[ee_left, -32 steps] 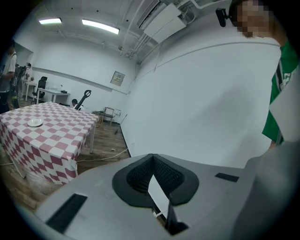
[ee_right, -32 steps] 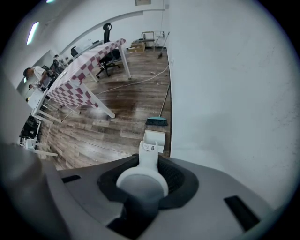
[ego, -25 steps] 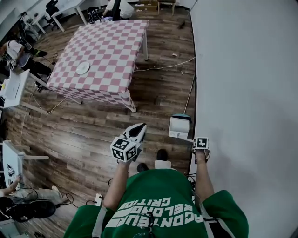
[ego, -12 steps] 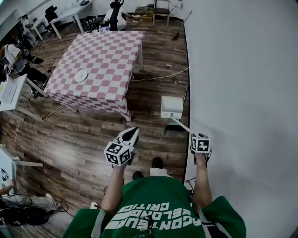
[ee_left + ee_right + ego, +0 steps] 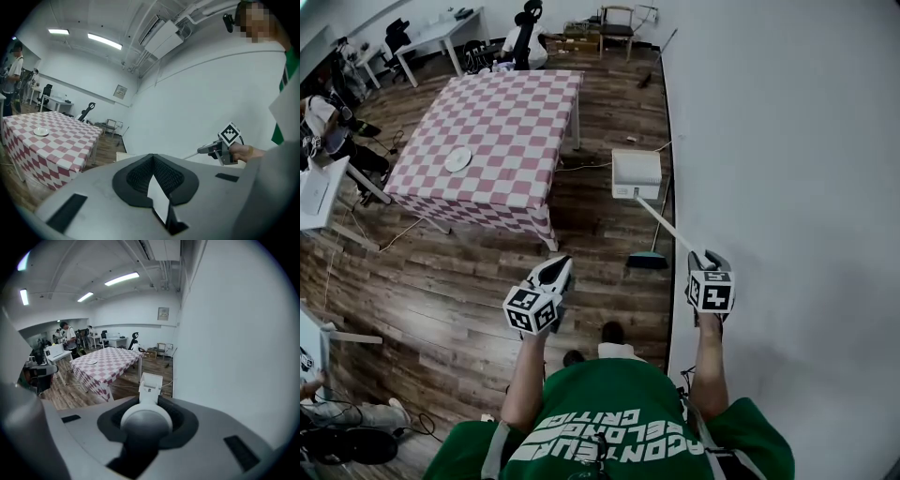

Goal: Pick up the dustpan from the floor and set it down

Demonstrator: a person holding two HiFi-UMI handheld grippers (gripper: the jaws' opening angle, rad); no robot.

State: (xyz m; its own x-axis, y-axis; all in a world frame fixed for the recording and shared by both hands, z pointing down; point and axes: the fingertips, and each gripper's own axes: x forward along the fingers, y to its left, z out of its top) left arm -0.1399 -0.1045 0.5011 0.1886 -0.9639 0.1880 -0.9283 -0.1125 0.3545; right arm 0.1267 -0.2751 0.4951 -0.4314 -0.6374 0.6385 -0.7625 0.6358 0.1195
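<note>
**A:** Where was the dustpan?

**B:** It was off the wooden floor, held out in front of the person and close to the white wall. The white pan was at the far end. Its long thin handle ran back to the right gripper.

**A:** And that gripper's fingers?

**B:** They were clamped on the end of the handle. The right gripper view showed the rounded end seated between the dark pads, with the pan straight ahead beyond it.

**A:** What about the left gripper?

**B:** It was held out over the floor, well apart from the dustpan. Its fingers met at the tips and there was nothing between them.

**A:** Anything else around?

**B:** A surface under a pink-and-white checked cloth stood to the left of the pan, with a small white plate on it. A broom had its teal head on the floor by the wall. In the head view it lay between the two grippers, just under the line of the handle.
</note>
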